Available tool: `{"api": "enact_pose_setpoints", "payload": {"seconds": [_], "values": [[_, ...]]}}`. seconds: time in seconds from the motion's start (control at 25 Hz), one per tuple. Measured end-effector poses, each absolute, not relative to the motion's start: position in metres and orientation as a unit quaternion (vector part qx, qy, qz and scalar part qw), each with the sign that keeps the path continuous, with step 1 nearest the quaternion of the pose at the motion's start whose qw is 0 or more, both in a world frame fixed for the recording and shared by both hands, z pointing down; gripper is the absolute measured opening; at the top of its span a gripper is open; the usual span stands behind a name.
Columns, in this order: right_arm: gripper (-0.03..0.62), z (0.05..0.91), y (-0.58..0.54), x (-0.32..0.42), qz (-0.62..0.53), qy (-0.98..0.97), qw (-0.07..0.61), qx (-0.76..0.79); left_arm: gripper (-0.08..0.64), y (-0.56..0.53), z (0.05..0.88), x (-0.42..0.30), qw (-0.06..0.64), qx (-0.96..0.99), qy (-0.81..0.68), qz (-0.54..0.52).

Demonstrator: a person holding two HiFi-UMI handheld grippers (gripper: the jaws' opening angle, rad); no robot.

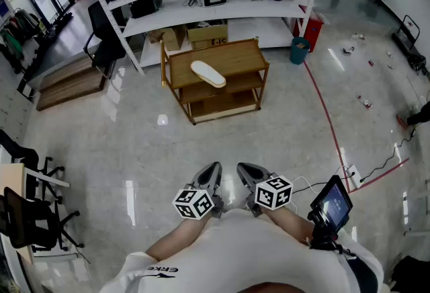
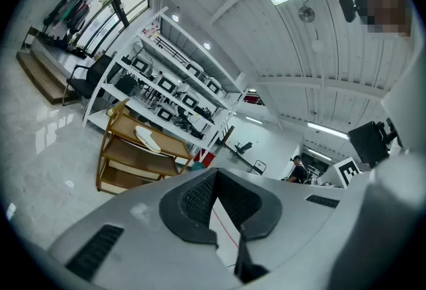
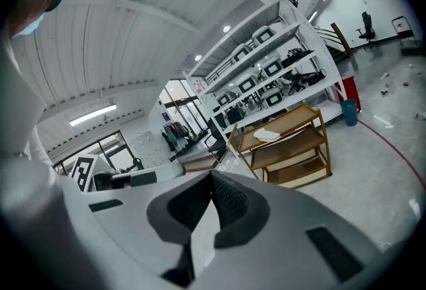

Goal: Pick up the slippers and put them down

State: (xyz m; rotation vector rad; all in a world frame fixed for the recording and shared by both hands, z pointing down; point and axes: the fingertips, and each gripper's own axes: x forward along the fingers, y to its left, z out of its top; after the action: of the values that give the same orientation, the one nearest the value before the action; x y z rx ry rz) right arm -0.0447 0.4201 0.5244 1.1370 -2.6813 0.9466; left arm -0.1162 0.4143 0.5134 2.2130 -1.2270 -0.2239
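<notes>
Both shut and empty, left gripper (image 1: 213,168) and right gripper (image 1: 242,168) are facing the slipper (image 1: 208,74) lying front-left on the rack (image 1: 238,55) top, seemingly lining up an approach.

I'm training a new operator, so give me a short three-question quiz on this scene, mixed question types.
1. True or false: the slipper lies on the top shelf of the wooden rack.
2. The left tongs and right tongs are: A both shut and empty; B both open; C gripping the slipper.
3. Fill in: the blue bin stands on the ____.
Key: 1 true; 2 A; 3 floor.
</notes>
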Motion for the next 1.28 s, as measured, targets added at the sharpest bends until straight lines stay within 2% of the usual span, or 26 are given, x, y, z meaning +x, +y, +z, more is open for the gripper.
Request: {"api": "enact_pose_setpoints", "payload": {"seconds": [0.84,1.28], "values": [[0.006,0.517,0.417,-0.054,0.307,-0.88,0.028,0.361,0.003,0.415,0.509,-0.128,0.295,0.822,-0.478,-0.09],[0.006,0.522,0.419,-0.088,0.309,-0.88,0.033,0.358,0.003,0.419,0.512,-0.159,0.297,0.819,-0.481,-0.096]]}}
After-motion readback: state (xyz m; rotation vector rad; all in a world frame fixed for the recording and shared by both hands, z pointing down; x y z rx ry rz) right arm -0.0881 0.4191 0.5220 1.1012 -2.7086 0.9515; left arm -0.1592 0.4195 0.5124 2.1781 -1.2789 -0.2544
